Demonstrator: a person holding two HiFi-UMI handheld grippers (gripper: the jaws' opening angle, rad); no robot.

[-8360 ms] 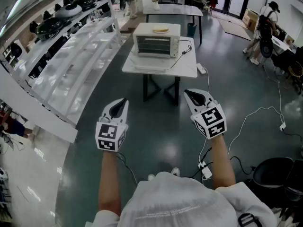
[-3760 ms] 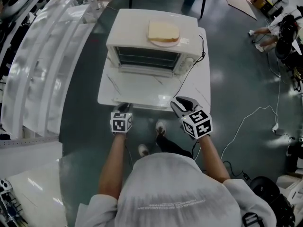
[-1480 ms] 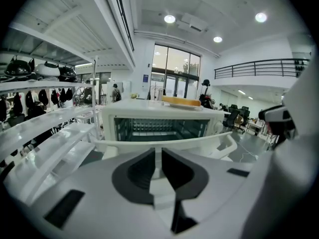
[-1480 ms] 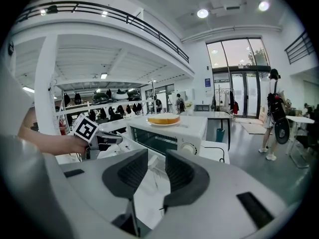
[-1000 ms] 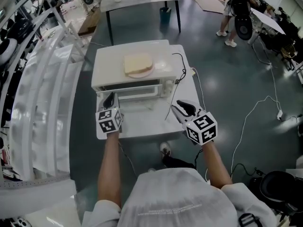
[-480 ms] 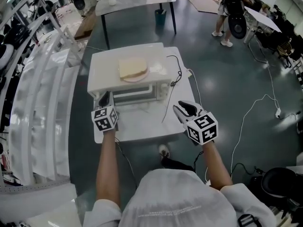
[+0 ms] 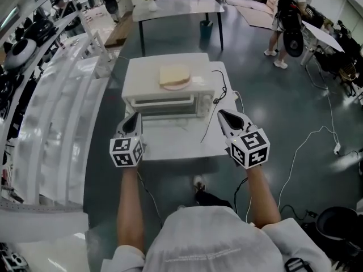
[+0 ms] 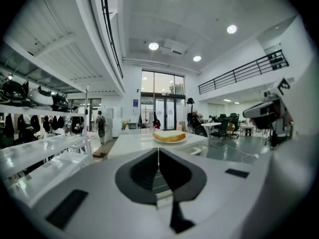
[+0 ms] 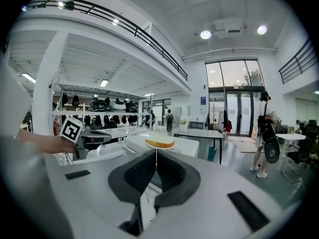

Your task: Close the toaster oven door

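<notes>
A white toaster oven stands on a small white table, with a slice of bread on a plate on its roof. Its glass front faces me; I cannot tell how the door stands. My left gripper hovers at the oven's front left corner, jaws together on nothing. My right gripper hangs just right of the oven, over the table's right side; its jaws are closing and meet in a line, nothing between them. The bread shows beyond the left gripper, and the bread also lies ahead of the right gripper.
The oven's black power cord runs across the table's right side. Long white shelving lines the left. A second table stands behind, and a person with a backpack is at the back right. Cables lie on the floor.
The right gripper's jaws have gone from wide apart to together. Both grippers stay beside the oven front, and the head view has shifted slightly.
</notes>
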